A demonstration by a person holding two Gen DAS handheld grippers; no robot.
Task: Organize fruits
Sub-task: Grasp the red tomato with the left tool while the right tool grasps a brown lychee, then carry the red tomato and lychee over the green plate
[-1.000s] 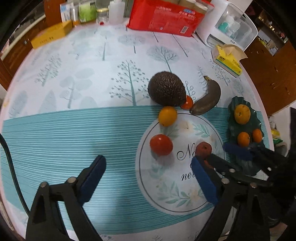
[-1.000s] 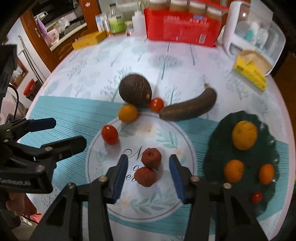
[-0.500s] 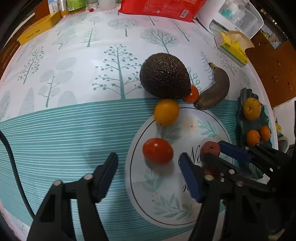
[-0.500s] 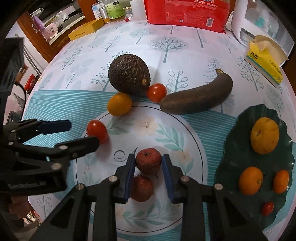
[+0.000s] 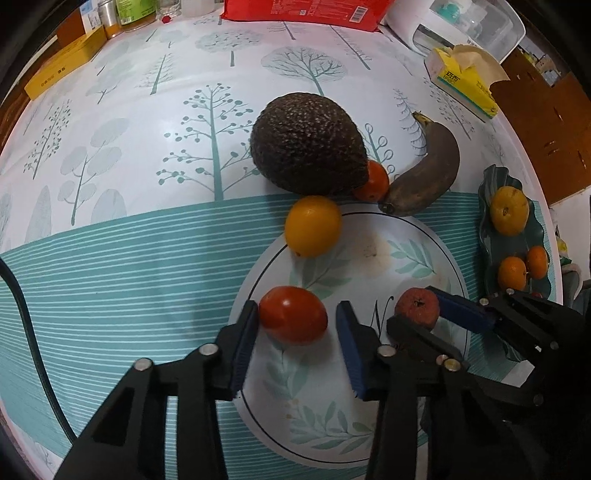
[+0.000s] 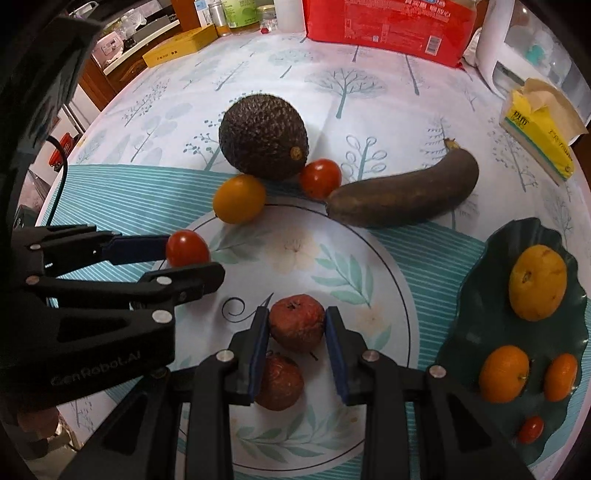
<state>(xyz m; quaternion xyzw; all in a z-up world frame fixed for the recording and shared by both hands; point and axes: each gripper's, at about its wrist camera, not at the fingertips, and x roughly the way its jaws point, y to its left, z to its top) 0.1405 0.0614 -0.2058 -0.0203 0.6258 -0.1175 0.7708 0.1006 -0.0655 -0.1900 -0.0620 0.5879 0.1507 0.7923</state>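
My left gripper (image 5: 295,345) is open around a red tomato (image 5: 293,315); the left pad touches it, the right pad stands apart. My right gripper (image 6: 295,341) is shut on a wrinkled red fruit (image 6: 296,323), with a second one (image 6: 279,382) just behind it between the fingers. An avocado (image 6: 263,137), a yellow tomato (image 6: 239,198), a small red tomato (image 6: 320,177) and a dark banana (image 6: 402,192) lie farther out. A dark green dish (image 6: 480,332) at the right holds several oranges and a cherry tomato (image 6: 530,429).
A yellow tissue box (image 6: 535,136) and a white appliance (image 5: 454,27) stand at the far right. A red pack (image 6: 384,26), bottles and a yellow box (image 6: 181,50) line the far edge. A cable (image 5: 29,332) runs at the left.
My left gripper moved forward and right, and its jaws narrowed around the red tomato. My right gripper moved forward and closed on the wrinkled red fruit.
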